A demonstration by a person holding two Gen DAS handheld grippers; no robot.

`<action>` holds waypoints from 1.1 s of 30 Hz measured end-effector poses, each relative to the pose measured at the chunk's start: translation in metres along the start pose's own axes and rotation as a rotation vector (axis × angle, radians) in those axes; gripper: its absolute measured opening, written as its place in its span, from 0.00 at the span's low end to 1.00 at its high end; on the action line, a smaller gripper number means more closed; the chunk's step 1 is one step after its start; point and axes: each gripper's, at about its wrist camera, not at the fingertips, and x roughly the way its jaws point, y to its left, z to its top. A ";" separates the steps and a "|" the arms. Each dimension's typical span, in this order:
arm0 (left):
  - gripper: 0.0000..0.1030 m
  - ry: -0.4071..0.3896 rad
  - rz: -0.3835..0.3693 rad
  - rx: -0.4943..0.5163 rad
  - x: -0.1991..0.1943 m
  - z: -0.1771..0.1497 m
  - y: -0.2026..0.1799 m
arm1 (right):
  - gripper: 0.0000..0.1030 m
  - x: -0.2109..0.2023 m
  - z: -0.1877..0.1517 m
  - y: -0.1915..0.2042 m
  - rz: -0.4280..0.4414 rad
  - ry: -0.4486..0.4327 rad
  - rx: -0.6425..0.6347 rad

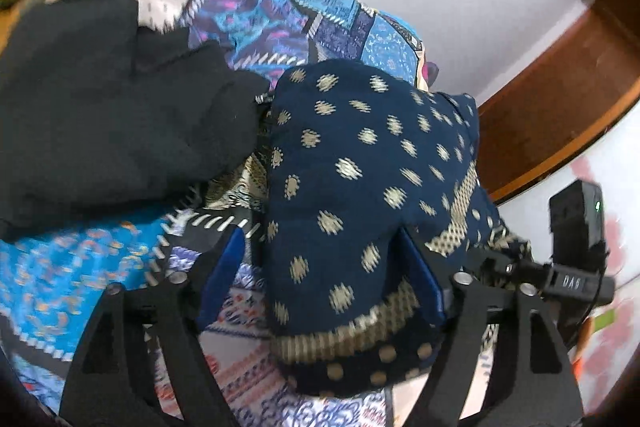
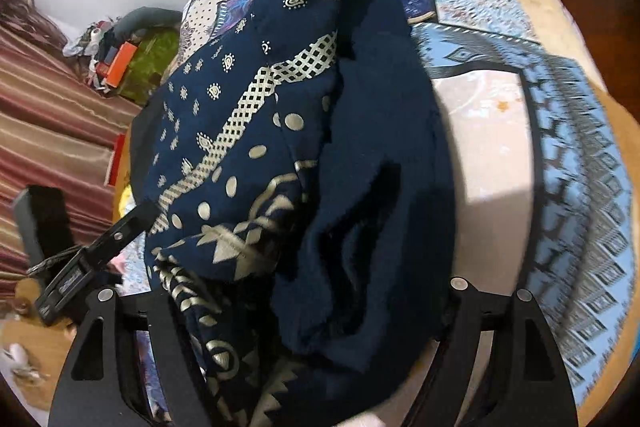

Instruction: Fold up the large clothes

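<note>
navy gold-print garment (image 1: 360, 163) bunched up on patchwork bedspread (image 1: 52, 267), draped over both tools | left gripper (image 1: 320, 275) fingers apart, cloth between, grip uncertain | right gripper (image 2: 304, 327) buried in cloth, cannot tell | step: likely lifting to spread; next needs a firm edge hold | black garment (image 1: 100, 107) crowds alongside

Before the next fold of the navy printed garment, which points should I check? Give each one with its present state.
1. Left gripper has cloth between its fingers: ok, navy printed garment bunched there.
2. Right gripper has the same garment: cannot tell, cloth hides its fingers.
3. Garment lies flat: not ok, it is bunched and creased.
4. Black garment is apart from it: not ok, they touch.
5. Patchwork bedspread offers bare space for laying down: ok, to the right.
</note>
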 end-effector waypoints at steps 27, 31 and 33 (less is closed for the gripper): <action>0.53 -0.073 -0.113 0.045 -0.047 0.003 -0.039 | 0.33 -0.021 0.001 0.039 0.096 -0.007 -0.058; 0.53 -0.180 -0.108 0.089 -0.099 0.018 -0.035 | 0.33 -0.033 0.008 0.082 0.140 -0.049 -0.109; 0.53 -0.233 -0.106 0.097 -0.125 0.029 -0.026 | 0.33 -0.037 0.011 0.110 0.144 -0.078 -0.156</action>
